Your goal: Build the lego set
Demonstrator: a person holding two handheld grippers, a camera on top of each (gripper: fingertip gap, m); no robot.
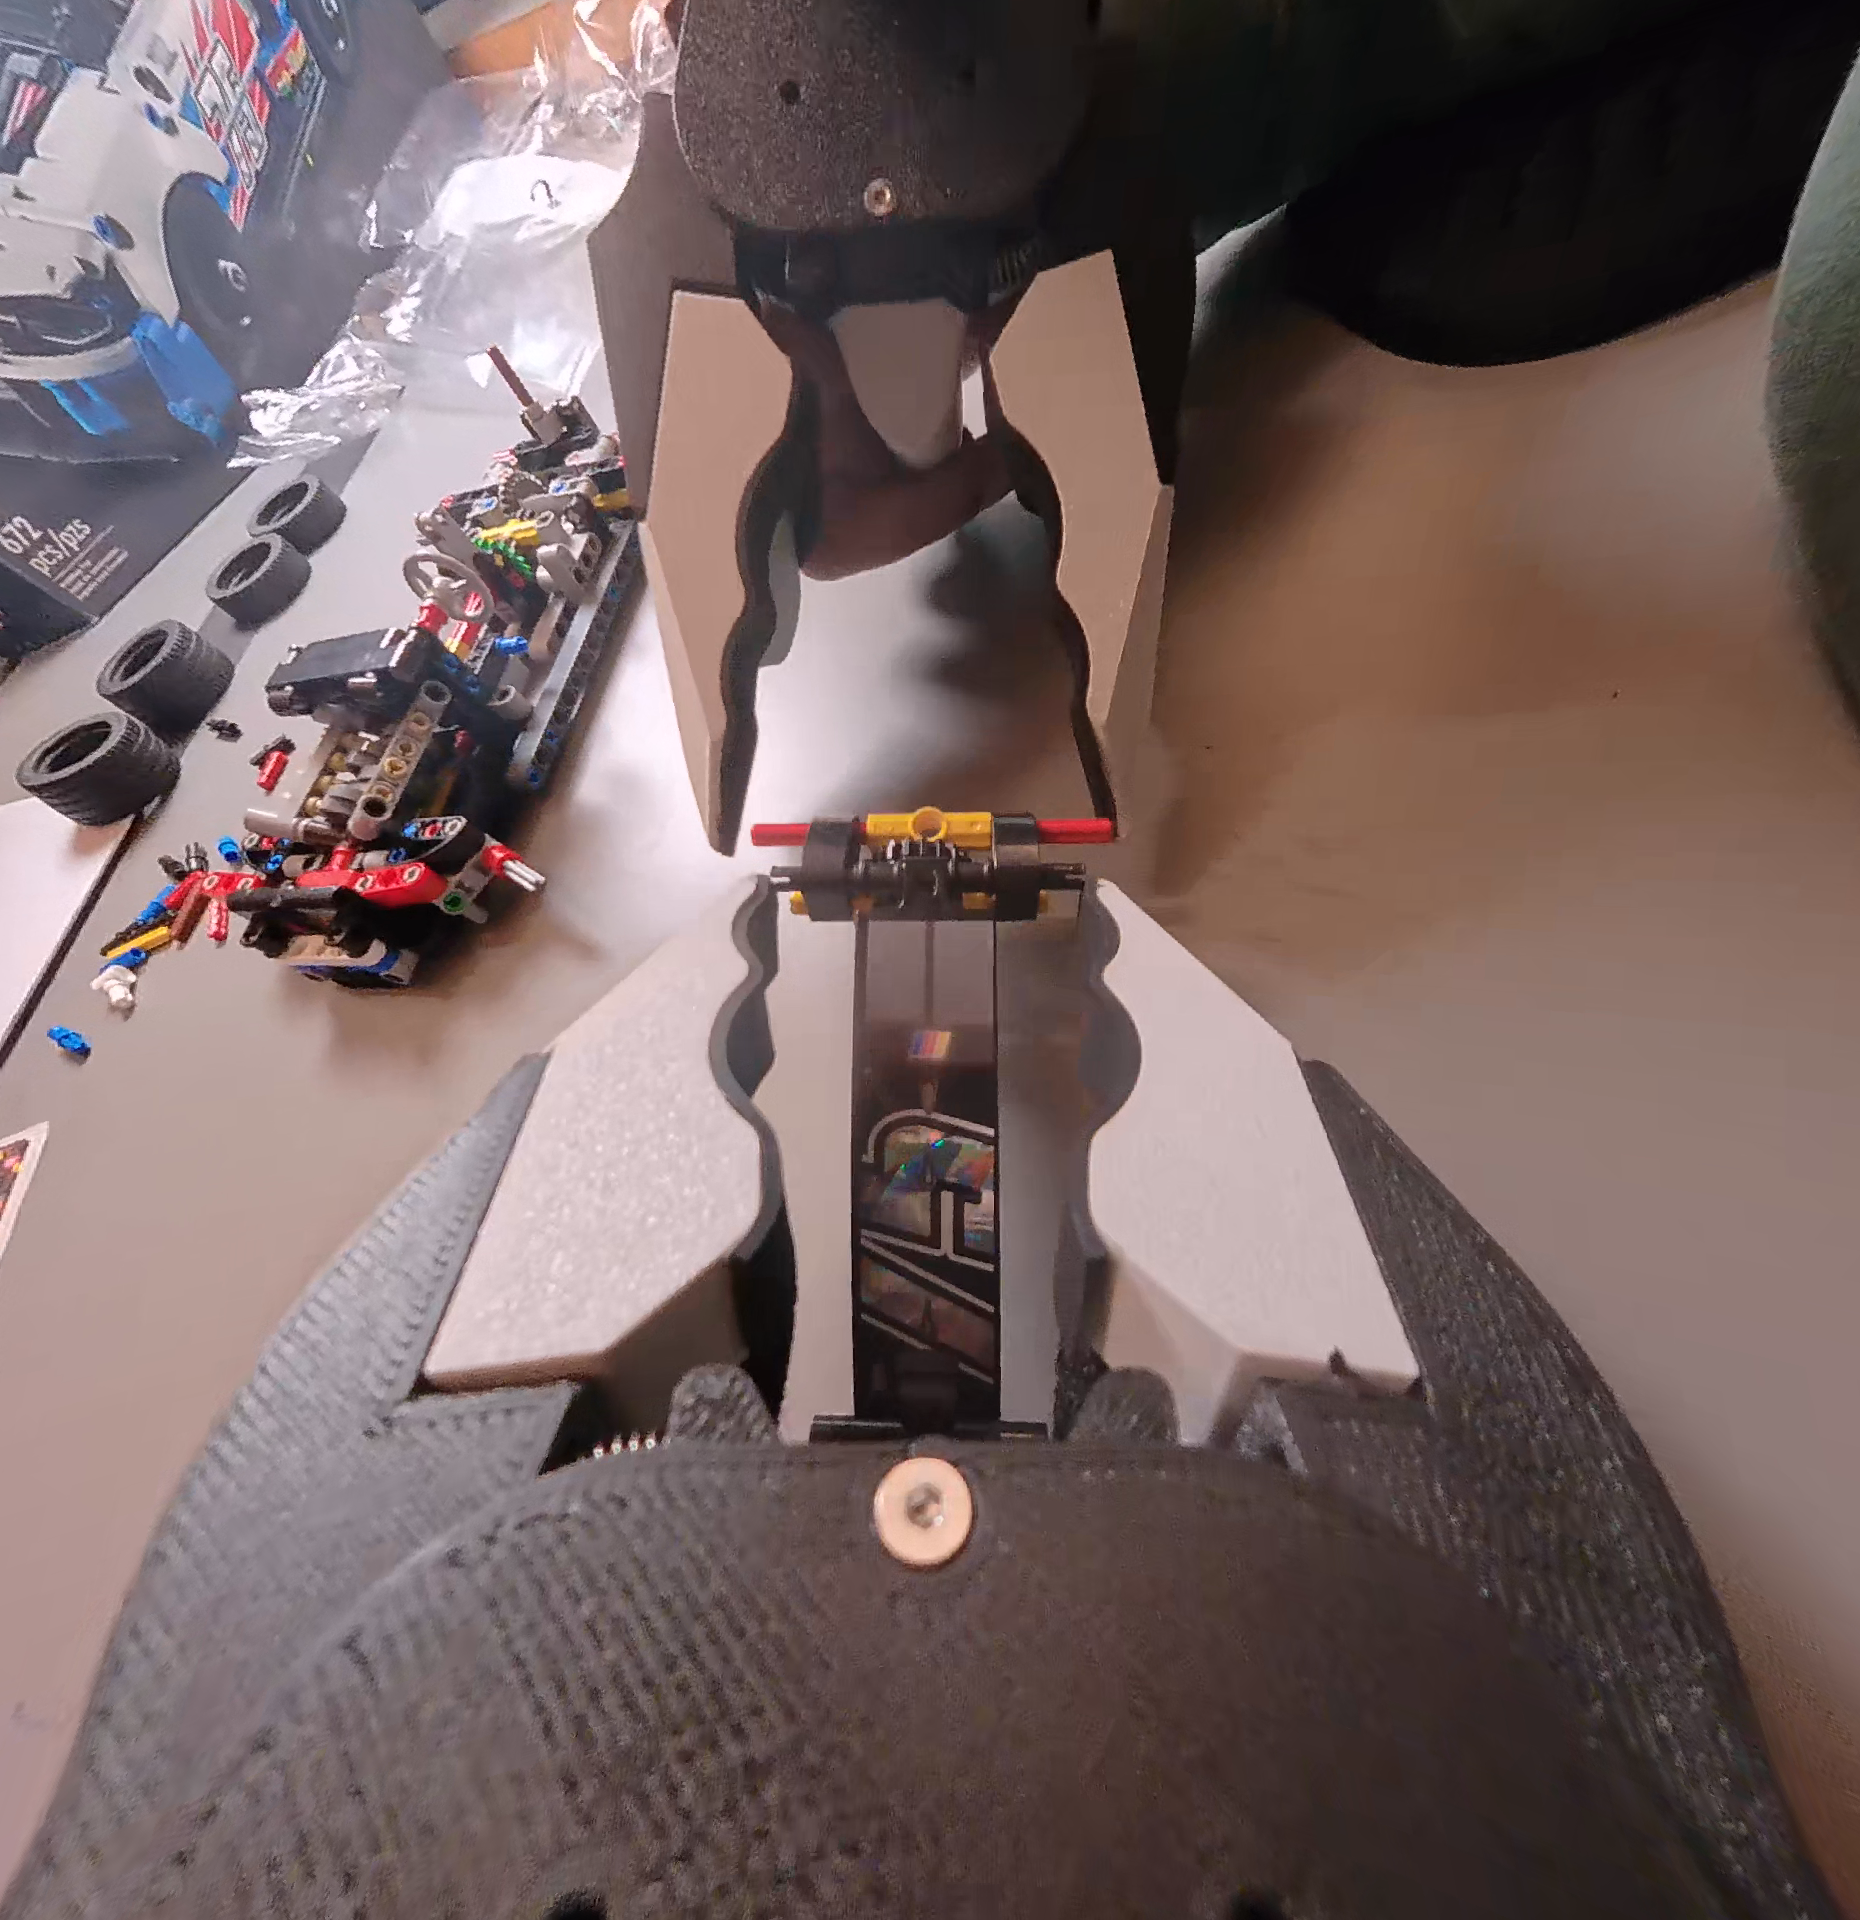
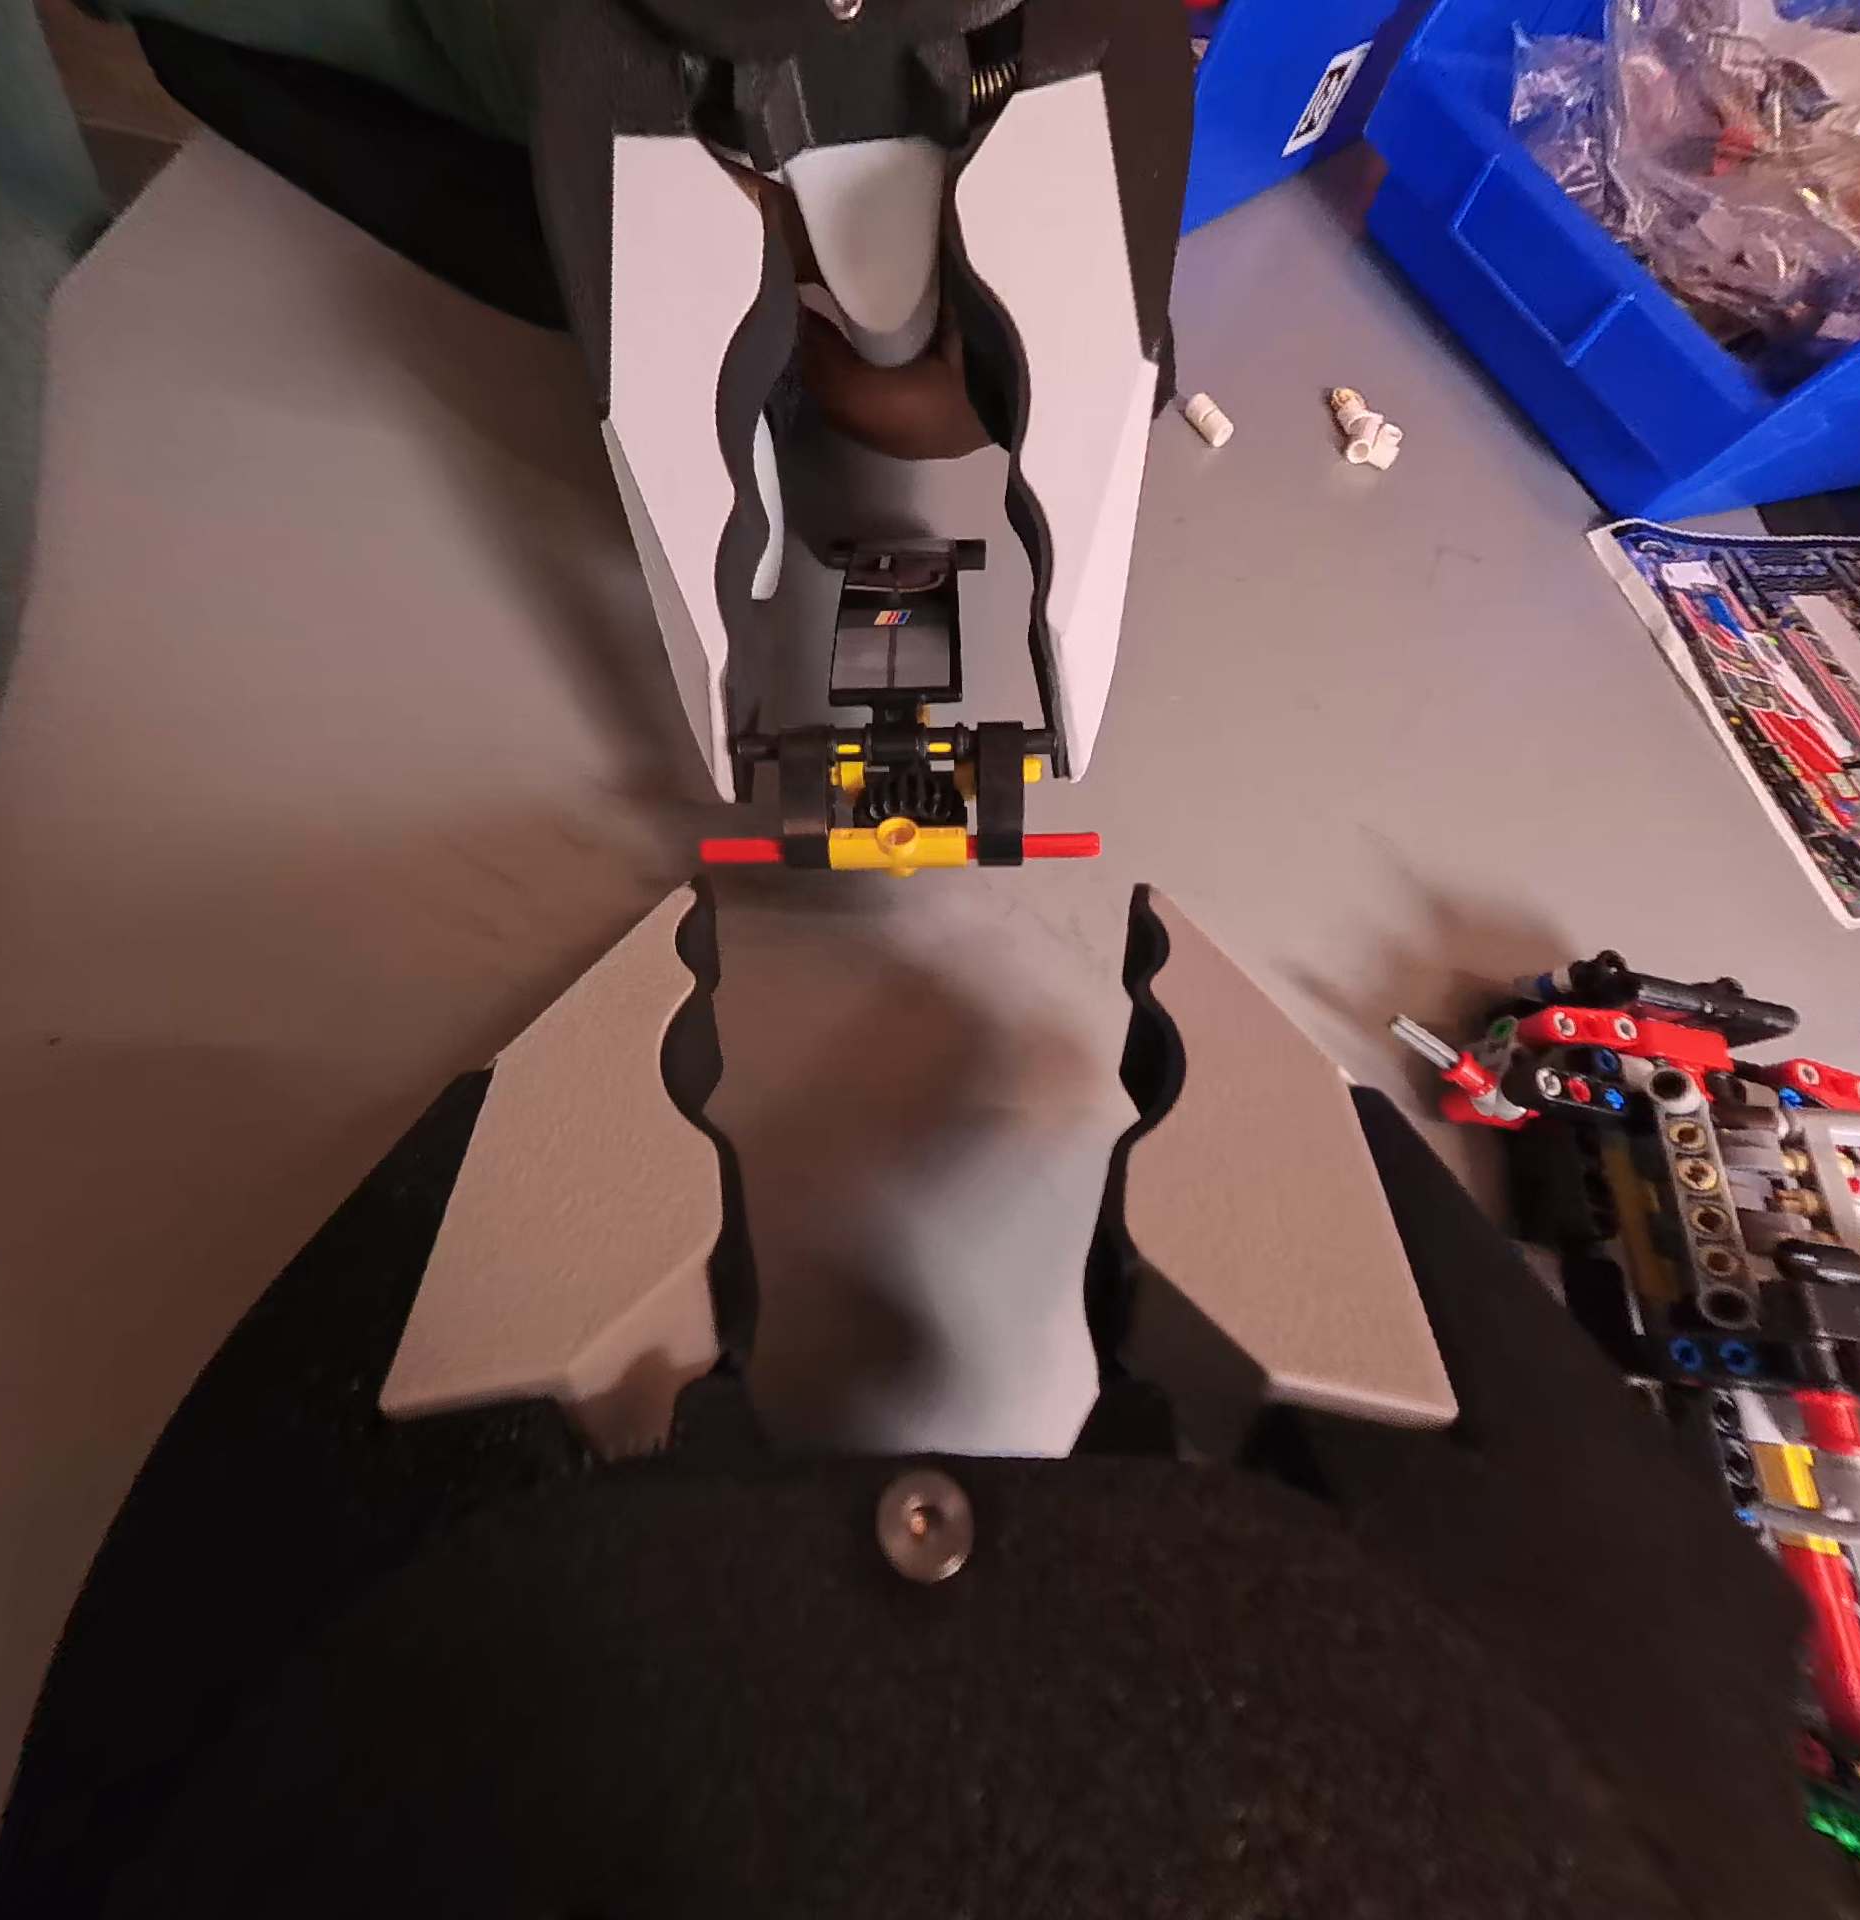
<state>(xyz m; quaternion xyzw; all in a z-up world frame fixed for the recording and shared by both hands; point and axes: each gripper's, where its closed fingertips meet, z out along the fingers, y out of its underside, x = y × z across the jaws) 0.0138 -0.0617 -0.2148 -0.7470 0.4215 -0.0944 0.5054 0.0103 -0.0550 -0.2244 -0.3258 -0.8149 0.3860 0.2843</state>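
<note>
Left wrist view
Left claw (image 1: pixel 928 894): its two grey fingers are closed on the small black, yellow and red lego piece (image 1: pixel 931 868). They pinch the short black pins sticking out of its sides.
Lego piece: it is held above the grey worktop (image 1: pixel 1425 935). A long shiny black panel with stickers (image 1: pixel 926 1174) runs back from it between the fingers, toward the camera.
Red rod: the thin red rod (image 1: pixel 931 829) sticks out on both sides of the lego piece.
Right claw (image 1: pixel 918 826): it faces the lego piece from the far side. Its fingers are spread wide and hold nothing. The fingertips sit just beside the two ends of the red rod.
Half-built lego car frame (image 1: pixel 458 717): it lies on the worktop, to the left of the lego piece.
Four black rubber tyres (image 1: pixel 167 665): they sit left of the lego piece, past the car frame.
Lego box with a car picture (image 1: pixel 126 229): far off to the left of the lego piece.

Right wrist view
Right claw (image 2: pixel 921 904): wide open and empty. The lego piece (image 2: pixel 900 800) is just in front of its fingertips.
Left claw (image 2: pixel 895 774): it grips the lego piece from the far side.
Blue plastic bin with clear bags of parts (image 2: pixel 1591 260): far off to the right of the lego piece.
Two small white lego bits (image 2: pixel 1290 421): on the worktop (image 2: pixel 334 727), right of the lego piece and near the bin.
Printed sticker sheet (image 2: pixel 1778 707): flat on the worktop, right of the lego piece.
Lego car frame (image 2: pixel 1715 1195): right of the lego piece, nearer the camera.
</note>
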